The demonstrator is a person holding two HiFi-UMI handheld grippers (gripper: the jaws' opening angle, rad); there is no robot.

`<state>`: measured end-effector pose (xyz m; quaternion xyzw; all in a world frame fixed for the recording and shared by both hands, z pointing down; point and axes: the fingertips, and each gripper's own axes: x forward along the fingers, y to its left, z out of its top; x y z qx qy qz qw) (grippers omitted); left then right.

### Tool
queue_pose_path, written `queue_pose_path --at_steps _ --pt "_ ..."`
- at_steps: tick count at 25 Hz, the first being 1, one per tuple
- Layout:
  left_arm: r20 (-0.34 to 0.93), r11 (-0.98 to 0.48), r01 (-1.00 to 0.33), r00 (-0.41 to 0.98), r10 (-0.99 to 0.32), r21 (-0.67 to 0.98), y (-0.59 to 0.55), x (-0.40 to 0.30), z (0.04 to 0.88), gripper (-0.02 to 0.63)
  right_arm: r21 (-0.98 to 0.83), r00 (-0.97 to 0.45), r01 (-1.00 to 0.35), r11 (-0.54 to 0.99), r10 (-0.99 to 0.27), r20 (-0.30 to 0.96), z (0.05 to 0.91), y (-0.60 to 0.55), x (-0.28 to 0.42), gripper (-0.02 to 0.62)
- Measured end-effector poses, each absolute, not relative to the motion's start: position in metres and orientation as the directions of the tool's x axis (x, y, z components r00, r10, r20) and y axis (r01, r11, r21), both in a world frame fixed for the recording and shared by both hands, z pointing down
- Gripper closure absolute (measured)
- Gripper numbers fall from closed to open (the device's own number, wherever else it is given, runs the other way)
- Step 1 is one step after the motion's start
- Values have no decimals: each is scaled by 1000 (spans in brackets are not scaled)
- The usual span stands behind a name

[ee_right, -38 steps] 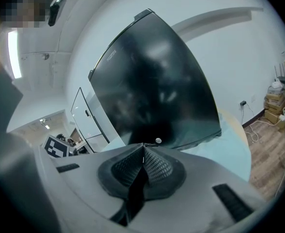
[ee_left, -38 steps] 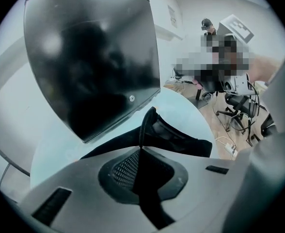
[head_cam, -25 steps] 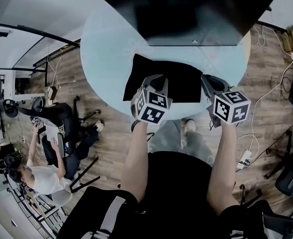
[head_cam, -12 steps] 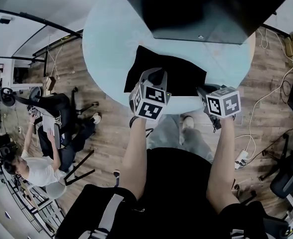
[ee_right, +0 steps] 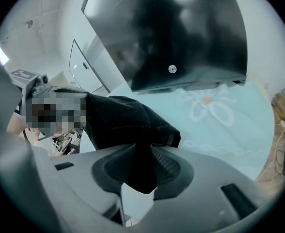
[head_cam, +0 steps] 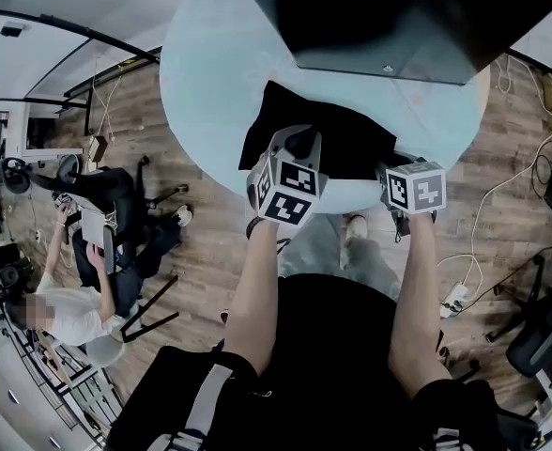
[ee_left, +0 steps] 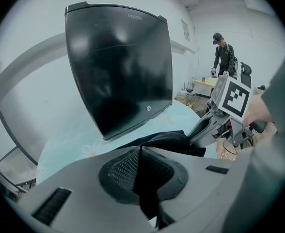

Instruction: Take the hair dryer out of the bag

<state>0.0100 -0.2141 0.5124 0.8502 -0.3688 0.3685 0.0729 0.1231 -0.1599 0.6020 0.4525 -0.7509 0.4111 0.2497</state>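
A black cloth bag (head_cam: 342, 134) lies crumpled on the round pale blue table (head_cam: 210, 83), near its front edge. The hair dryer does not show in any view. My left gripper (head_cam: 293, 147) is shut on the bag's near left edge; in the left gripper view the cloth (ee_left: 166, 139) is pinched between the pads (ee_left: 125, 166). My right gripper (head_cam: 391, 169) is at the bag's right corner. Its jaws are opening, with a fold of the bag (ee_right: 133, 125) hanging loose between the pads (ee_right: 169, 166).
A large black monitor (head_cam: 398, 17) stands on the table right behind the bag. A person sits at an office chair (head_cam: 107, 214) on the wooden floor to the left. Cables and a power strip (head_cam: 459, 299) lie on the floor to the right.
My right gripper has sunk and drawn back toward the table's near edge at the bag's right corner. The left gripper has stayed on the bag.
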Motion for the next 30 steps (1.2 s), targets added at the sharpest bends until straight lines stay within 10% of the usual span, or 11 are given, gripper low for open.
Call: queue_pose_path --at_steps 30 --pt "689 -687 -714 432 -582 -134 -226 -26 516 591 -688 -617 -718 108 -557 556 594 -201 91 449"
